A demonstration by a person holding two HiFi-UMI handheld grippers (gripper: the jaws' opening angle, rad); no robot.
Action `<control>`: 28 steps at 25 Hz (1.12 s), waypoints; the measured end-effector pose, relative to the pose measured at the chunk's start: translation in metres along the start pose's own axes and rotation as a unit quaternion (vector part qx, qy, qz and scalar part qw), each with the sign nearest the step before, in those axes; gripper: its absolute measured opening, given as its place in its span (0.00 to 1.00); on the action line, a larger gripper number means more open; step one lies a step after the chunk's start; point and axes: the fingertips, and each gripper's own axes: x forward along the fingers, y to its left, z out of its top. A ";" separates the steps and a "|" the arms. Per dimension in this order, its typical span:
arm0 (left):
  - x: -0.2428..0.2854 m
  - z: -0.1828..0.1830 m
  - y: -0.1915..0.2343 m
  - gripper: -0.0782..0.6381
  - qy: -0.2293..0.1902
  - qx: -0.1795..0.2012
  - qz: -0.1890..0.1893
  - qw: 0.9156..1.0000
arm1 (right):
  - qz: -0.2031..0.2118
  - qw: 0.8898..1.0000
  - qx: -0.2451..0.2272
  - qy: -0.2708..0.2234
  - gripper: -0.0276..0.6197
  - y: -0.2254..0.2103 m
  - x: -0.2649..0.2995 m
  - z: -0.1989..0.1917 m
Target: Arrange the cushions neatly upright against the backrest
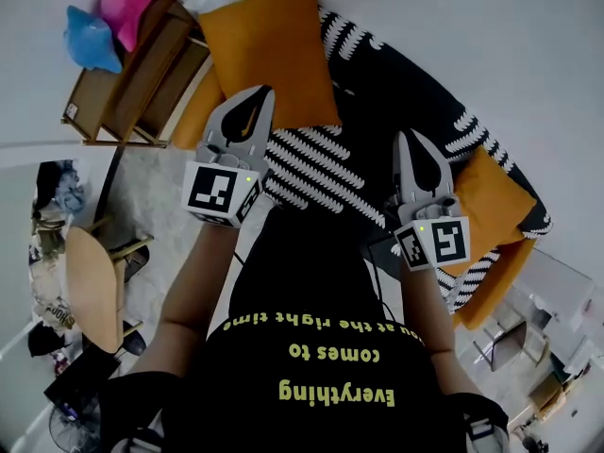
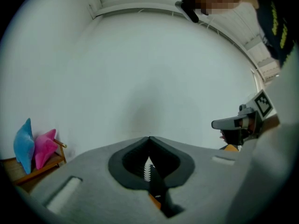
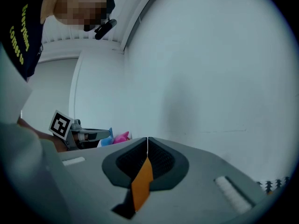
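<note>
Only the head view shows the cushions. One orange cushion [image 1: 269, 55] lies just beyond the left gripper [image 1: 257, 102], its near edge under the gripper's tips and its long axis running away from the gripper toward the wall. A second orange cushion [image 1: 491, 201] sits just to the right of the right gripper [image 1: 408, 140], turned cornerwise, one corner toward that gripper. Both rest on the sofa's black-and-white patterned cover [image 1: 321, 163], which fills the space between the two grippers; whether either cushion leans or lies flat cannot be told. The gripper views look level at a bare white wall [image 2: 149, 69]. The left gripper view shows the left gripper [image 2: 149, 139] with jaws pressed together and nothing held. The right gripper view shows the right gripper [image 3: 147, 140] closed as well, with only a strip of orange in the slot behind its tips. Left of the left gripper, a pink and a blue plush toy [image 2: 32, 146] sit on a wooden rack [image 1: 142, 74].
</note>
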 end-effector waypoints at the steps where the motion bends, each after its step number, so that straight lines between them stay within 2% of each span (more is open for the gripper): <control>1: 0.003 -0.002 0.001 0.11 0.003 0.002 0.001 1.000 | 0.002 1.000 0.001 0.002 0.07 -0.004 0.002 -0.002; 9: 0.033 -0.028 0.044 0.11 0.040 0.012 0.005 0.999 | -0.020 0.999 0.024 0.019 0.08 -0.014 0.028 -0.028; 14: 0.063 -0.042 0.072 0.11 0.063 0.016 -0.027 0.998 | -0.058 0.996 0.055 0.031 0.11 -0.017 0.054 -0.056; 20: 0.093 -0.057 0.115 0.12 0.075 0.019 -0.037 0.996 | -0.056 0.995 0.064 0.046 0.13 -0.003 0.093 -0.082; 25: 0.116 -0.079 0.135 0.14 0.092 0.034 -0.053 0.994 | -0.055 0.994 0.067 0.073 0.16 -0.006 0.121 -0.121; 28: 0.123 -0.104 0.145 0.15 0.119 0.032 -0.069 0.990 | -0.066 0.991 0.062 0.096 0.18 -0.012 0.139 -0.155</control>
